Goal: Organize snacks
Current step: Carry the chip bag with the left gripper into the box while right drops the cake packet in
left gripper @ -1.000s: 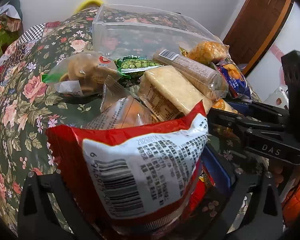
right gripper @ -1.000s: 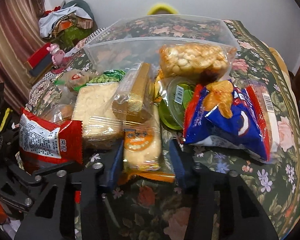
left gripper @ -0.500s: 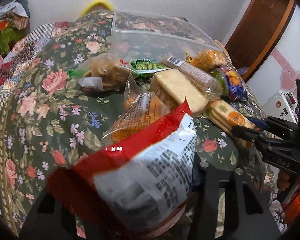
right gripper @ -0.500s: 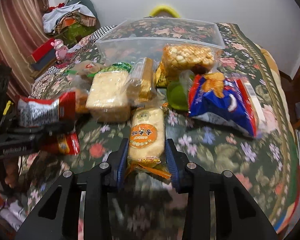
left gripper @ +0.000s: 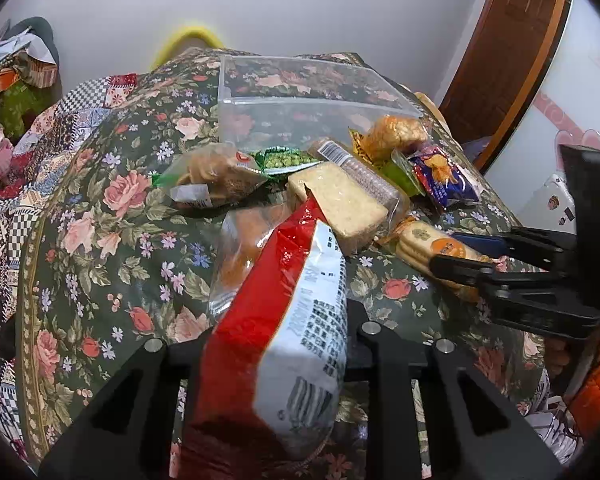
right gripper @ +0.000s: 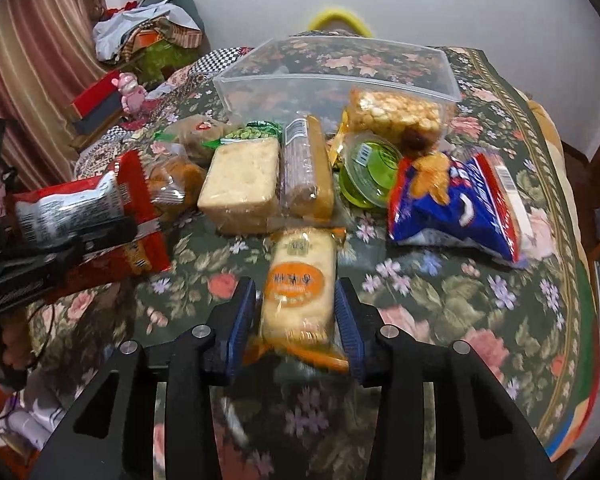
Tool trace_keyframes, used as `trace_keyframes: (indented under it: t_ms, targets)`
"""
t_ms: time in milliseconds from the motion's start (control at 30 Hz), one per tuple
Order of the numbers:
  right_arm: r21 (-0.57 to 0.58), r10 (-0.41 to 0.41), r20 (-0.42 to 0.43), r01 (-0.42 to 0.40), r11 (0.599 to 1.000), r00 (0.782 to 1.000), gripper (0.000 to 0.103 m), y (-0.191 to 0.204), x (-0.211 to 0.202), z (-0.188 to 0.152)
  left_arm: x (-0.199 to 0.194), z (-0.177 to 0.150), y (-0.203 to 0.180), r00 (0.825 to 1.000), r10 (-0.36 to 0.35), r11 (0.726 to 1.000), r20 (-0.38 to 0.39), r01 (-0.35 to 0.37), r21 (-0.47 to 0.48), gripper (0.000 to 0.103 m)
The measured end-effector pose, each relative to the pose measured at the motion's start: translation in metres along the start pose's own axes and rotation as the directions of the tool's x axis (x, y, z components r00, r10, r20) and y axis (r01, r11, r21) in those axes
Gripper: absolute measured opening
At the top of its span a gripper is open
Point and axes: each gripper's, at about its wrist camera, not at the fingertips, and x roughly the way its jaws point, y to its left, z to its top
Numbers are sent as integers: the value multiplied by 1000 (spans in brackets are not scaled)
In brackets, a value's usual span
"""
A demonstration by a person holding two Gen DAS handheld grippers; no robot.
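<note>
Handling properties are judged as follows. The red-and-white snack bag is light, soft and crinkly; its film is slippery and the contents are probably crushable. It is clamped by the left gripper, whose jaws are closed tight on its lower body, and it is carried clear of the floral tablecloth. A hold low on the bag, below the sealed seam, is judged adequate, provided that the pressure is kept modest.

The orange-labelled cracker pack is stiffer, a stack in thin clear wrap, and breakage under a hard squeeze is to be expected. It is flanked at its near end by the blue pads of the right gripper. The jaws are easing apart at this moment, though the pack is still seen between them, apparently pressed on both sides. A hold across the short sides is preferred.

The clear plastic bin, the likely destination, stands at the far side of the table, behind the remaining snacks.

Limits of view: the left pads are hidden behind the bag, so the contact points cannot be confirmed. The near end of the cracker pack is blurred. The bin's interior is only partly readable through its wall.
</note>
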Motion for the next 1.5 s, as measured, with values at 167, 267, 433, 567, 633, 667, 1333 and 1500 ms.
trace_keyframes:
  t_ms: [167,267,433,567,633,667,1333,1500]
  targets:
    - [-4,-8,-20,8,1000,1000,35,7,19,5,-6,5,2,1000,-4,1000,20,4,-6,23]
    - [-13,-14,-12,14,1000,1000,32,10,20,3,-10,11,2,999,3,1000,40,-3,-4,23]
    - [-25,-27,39,28,999,999,32,14,0,2,-16,25,4,997,3,1000,72,-2,-13,23]
    - [-12,-25,97,26,1000,995,32,11,-22,9,-23,39,2,994,8,1000,114,-8,-3,23]
    - [4,-21,128,21,1000,992,32,9,-32,14,-26,48,-1,991,9,1000,133,-9,5,23]
    - [10,-19,142,18,1000,990,32,9,-35,18,-28,52,-1,990,8,1000,139,-9,7,23]
    - [68,-93,394,72,995,914,32,-17,-79,109,-24,161,-11,962,16,998,273,-30,49,23]
    - [93,-96,395,65,994,913,32,-27,-67,127,-4,185,-12,964,21,998,264,-36,53,23]
